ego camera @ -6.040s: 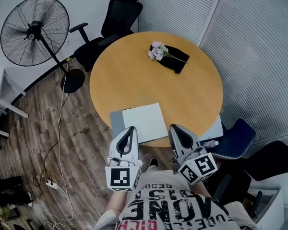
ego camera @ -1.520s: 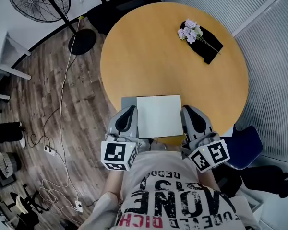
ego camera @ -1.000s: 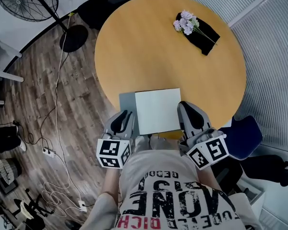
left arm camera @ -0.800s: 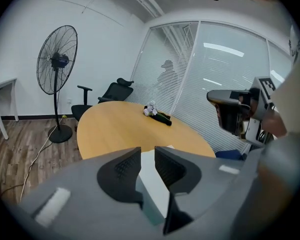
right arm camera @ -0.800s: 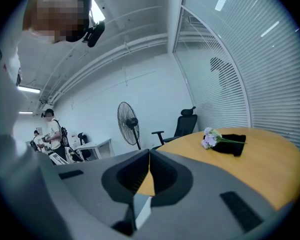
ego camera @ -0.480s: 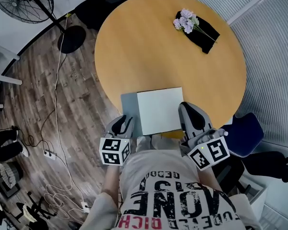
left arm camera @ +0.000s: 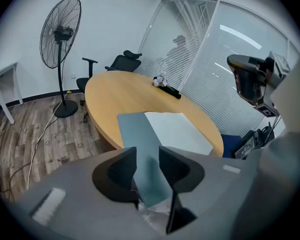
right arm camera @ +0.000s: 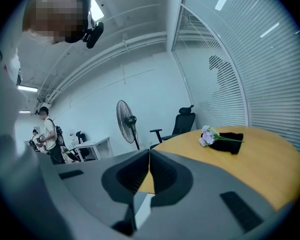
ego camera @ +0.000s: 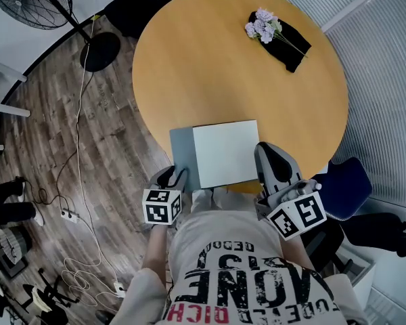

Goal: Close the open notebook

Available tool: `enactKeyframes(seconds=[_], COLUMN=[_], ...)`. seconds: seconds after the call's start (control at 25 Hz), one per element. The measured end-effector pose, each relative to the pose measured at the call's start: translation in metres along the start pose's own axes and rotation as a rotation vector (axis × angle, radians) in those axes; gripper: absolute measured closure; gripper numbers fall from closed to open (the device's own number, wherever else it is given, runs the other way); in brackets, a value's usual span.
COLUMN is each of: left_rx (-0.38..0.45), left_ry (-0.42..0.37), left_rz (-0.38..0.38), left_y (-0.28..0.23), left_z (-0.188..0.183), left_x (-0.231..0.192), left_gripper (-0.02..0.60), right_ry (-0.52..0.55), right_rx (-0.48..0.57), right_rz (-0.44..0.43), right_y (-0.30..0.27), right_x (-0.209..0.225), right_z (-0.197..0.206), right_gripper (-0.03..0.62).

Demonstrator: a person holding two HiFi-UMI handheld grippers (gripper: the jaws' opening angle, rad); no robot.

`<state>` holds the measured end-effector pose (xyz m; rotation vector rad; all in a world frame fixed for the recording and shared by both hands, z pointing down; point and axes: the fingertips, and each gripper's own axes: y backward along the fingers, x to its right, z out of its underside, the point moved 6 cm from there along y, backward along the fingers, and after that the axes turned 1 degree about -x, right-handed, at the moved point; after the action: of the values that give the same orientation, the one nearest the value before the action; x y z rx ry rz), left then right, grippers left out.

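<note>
The notebook [ego camera: 224,153] lies open at the near edge of the round counter [ego camera: 216,73], its white page [ego camera: 227,153] facing up and its grey cover [ego camera: 181,156] spread flat to the left, so the closing is not yet done. The left tongs [ego camera: 168,179] sit low at the counter's rim by the cover's near corner. In the left gripper view their jaws stand spread and have just been opening, with the near end of the grey cover [left arm camera: 140,144] running into the gap between them, though the pads do not appear to press on it. The right tongs [ego camera: 268,158] hang just beside the page's right edge, pressed together on nothing. By my reading this is the approach to the cover: gripping it and folding it over onto the page are all still to do.
</note>
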<state>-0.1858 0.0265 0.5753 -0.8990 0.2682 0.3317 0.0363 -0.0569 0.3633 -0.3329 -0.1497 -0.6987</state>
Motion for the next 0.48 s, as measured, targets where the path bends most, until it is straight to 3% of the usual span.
enactKeyframes(seconds=[0.48], left_rx=[-0.104], left_ry=[0.082], left_rz=[0.022], left_y=[-0.017], left_z=[0.027], left_x=[-0.010], left_gripper=[0.392], right_ry=[0.001], right_rx=[0.006], right_rz=[0.014], right_y=[0.009], right_x=[0.000], right_z=[0.000], right_gripper=[0.582])
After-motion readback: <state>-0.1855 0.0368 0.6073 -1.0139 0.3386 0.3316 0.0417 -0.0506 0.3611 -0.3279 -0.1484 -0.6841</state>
